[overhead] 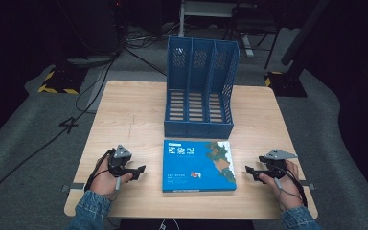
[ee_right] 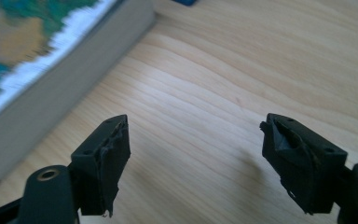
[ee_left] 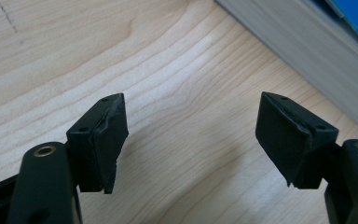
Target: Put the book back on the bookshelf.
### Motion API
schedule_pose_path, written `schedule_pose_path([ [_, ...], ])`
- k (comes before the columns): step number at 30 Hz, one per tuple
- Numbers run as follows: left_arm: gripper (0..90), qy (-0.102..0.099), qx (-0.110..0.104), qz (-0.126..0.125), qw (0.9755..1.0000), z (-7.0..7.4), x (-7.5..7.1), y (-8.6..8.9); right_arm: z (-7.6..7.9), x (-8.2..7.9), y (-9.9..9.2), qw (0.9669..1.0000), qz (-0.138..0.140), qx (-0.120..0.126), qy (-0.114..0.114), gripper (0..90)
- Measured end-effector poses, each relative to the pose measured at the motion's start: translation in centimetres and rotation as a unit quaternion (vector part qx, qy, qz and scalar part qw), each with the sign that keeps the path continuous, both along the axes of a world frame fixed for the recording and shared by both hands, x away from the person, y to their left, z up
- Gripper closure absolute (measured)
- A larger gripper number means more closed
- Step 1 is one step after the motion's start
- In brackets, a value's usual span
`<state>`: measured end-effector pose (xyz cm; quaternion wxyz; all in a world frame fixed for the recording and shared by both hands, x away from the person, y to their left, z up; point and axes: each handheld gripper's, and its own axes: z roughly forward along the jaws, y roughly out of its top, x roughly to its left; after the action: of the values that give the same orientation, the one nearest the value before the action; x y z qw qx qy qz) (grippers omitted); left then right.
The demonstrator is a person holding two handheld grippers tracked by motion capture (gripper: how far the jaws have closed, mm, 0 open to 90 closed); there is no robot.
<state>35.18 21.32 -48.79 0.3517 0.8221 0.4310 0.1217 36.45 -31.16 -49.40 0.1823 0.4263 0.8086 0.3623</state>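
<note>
Table [overhead: 124, 110]: one, pale wood grain, rectangular; near edge runs just below both hands, far edge behind the file rack.

File rack [overhead: 199, 88]: one, blue plastic, three upright compartments with perforated walls and slatted floor, standing at the far centre of the table, open side facing the person, all three compartments vacant.

Book [overhead: 199, 165]: one, blue cover with a map-like picture, lying flat at the near centre, its far edge just beside the rack's front lip; bare wood runs along both its side edges.

Left gripper [overhead: 136, 171]: one, held in the left hand [overhead: 104, 179], low over the table left of the book, jaws spread wide with nothing between them; in the left gripper view bare wood lies between the jaws and the book's page edge crosses the upper right corner.

Right gripper [overhead: 251, 171]: one, held in the right hand [overhead: 282, 187], right of the book, jaws likewise spread and empty, pointing toward the book's side edge.

Surroundings: grey carpet, trailing cables, dark room beyond
</note>
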Motion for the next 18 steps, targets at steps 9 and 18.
schedule_pose_path([
  [9,28.8,-0.011,-0.028,-0.016,0.9994,1.9,-0.3,-2.5,2.1,-2.6,3.1,0.9976,0.064,0.02,-0.014,20.4],
  [18,35.1,0.0,-0.061,-0.052,0.9968,1.4,0.0,-6.1,2.2,-4.5,5.3,0.9944,0.102,0.028,0.0,19.4],
])
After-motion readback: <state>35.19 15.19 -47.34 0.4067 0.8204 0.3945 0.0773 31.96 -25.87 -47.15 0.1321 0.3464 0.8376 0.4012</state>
